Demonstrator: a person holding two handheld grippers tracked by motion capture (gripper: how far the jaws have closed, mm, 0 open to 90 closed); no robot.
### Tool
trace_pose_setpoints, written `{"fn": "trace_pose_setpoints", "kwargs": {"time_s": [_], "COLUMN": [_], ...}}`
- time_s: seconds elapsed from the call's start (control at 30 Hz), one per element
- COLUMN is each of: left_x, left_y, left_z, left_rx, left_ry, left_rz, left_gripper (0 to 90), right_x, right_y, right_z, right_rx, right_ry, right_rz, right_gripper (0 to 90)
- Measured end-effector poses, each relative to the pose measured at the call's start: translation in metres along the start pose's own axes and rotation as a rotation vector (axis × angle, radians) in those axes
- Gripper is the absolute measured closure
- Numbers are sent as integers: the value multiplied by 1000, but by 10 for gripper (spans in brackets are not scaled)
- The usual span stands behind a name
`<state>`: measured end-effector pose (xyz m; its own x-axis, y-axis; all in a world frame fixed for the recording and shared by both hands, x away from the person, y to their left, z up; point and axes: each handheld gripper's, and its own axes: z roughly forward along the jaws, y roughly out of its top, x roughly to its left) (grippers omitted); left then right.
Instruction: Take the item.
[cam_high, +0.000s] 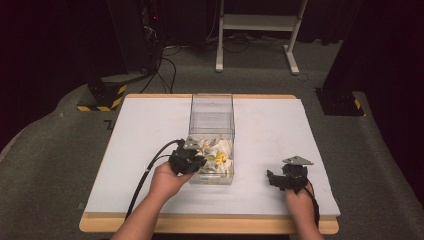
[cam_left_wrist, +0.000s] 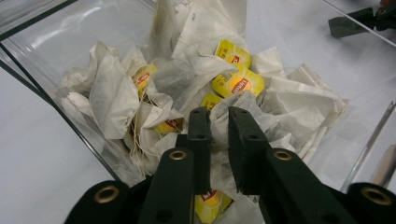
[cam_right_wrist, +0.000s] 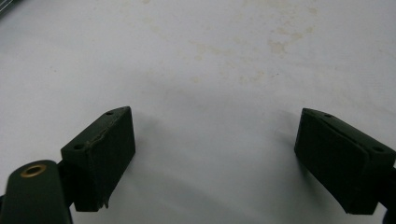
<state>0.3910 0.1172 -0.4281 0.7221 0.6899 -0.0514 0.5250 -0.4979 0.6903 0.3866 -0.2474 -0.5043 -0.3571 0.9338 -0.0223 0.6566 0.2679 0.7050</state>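
While the left gripper (cam_left_wrist: 218, 122) pinches a crumpled white tea bag (cam_left_wrist: 224, 112) among yellow-tagged ones inside the clear box (cam_high: 211, 116), the right gripper (cam_right_wrist: 212, 140) hovers with jaws spread above the white counter (cam_high: 140, 150).

Overhead, looking forward and down on the clear box (cam_high: 211, 135). Left gripper view close inside that box (cam_left_wrist: 42, 56); right gripper view close over counter (cam_right_wrist: 210, 70) beside it.

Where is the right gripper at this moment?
In the high view the right gripper sits low on the table's right side, over the white mat, apart from the clear box of tea bags. Its jaws stand wide open.
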Motion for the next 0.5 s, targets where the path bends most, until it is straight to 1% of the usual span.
{"fn": "trace_pose_setpoints", "kwargs": {"time_s": [0.03, 0.07, 0.2, 0.23, 0.27, 0.3, 0.37, 0.5], "left_x": [0, 0, -1, -1, -1, -2, -2, -2], "left_y": [-1, -1, -3, -4, -4, -5, -6, -7], "left_z": [0, -1, -1, -2, -2, -4, -4, -8], "left_rx": [-4, -7, -20, -31, -31, -46, -51, -82], "left_ry": [-1, -3, 4, 4, 4, 2, 4, 0], "left_rz": [-2, 0, 6, 2, 2, 1, 2, 4], "left_gripper": [819, 839, 855, 861, 863, 864, 866, 868], "right_x": [0, 0, 0, 0, 0, 0, 0, 0], "right_y": [0, 0, 0, 0, 0, 0, 0, 0], "right_z": [0, 0, 0, 0, 0, 0, 0, 0], "right_rx": [-1, 0, 0, 0, 0, 0, 0, 0], "right_ry": [0, -1, -1, -1, -1, 0, 0, 0], "right_rz": [-2, -1, -1, -1, -1, -2, -1, -2], "right_gripper": [121, 121, 122, 122, 122, 122, 122, 122]}}
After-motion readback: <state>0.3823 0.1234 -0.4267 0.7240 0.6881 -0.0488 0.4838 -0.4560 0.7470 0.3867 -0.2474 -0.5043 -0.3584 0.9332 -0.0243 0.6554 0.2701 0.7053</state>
